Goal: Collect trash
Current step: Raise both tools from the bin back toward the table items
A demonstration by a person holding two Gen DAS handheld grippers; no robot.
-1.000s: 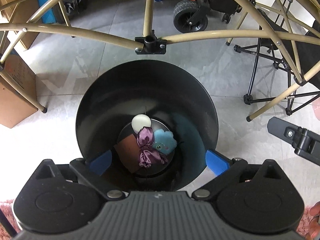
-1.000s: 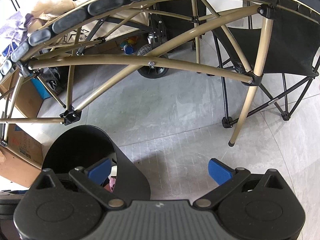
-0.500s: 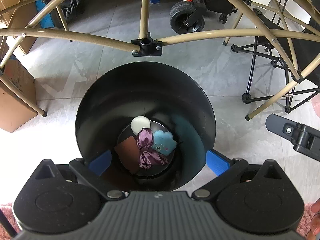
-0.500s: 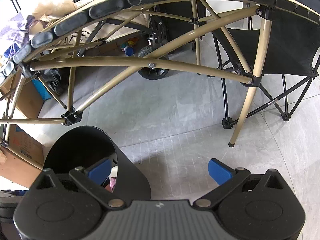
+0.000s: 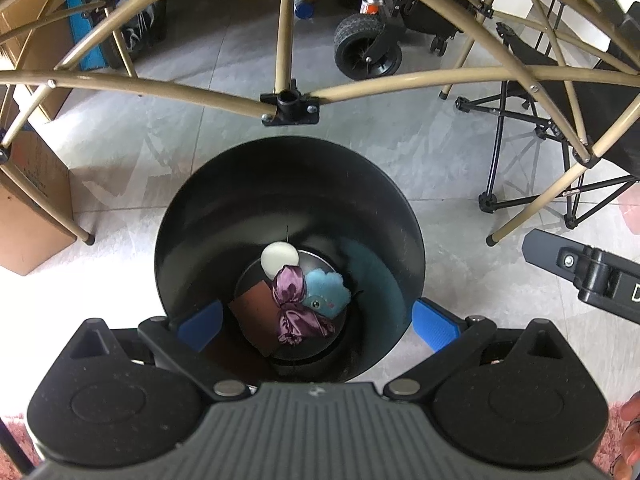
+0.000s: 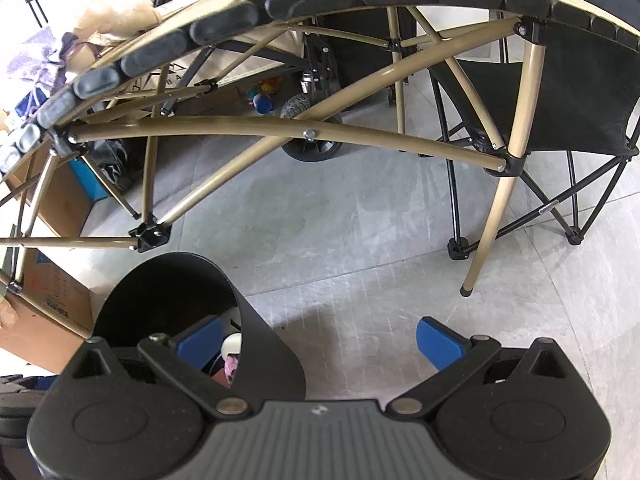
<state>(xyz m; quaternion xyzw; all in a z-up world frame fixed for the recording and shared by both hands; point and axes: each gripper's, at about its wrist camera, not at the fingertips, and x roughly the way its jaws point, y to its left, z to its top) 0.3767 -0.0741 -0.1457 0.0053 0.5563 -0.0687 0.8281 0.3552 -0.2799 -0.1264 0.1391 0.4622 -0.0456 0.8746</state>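
Both tongs spread, empty; left tongs (image 5: 316, 322) above round glossy black bin (image 5: 224, 208).

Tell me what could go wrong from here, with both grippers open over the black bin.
1. The left gripper hangs right over the bin, its left finger just inside the rim. Moving off sideways could catch the rim and tip out the purple cloth and blue plush.
2. The tan table frame crosses close above the bin; lifting straight up might strike it.
3. The right gripper is beside the left one; the two could collide.
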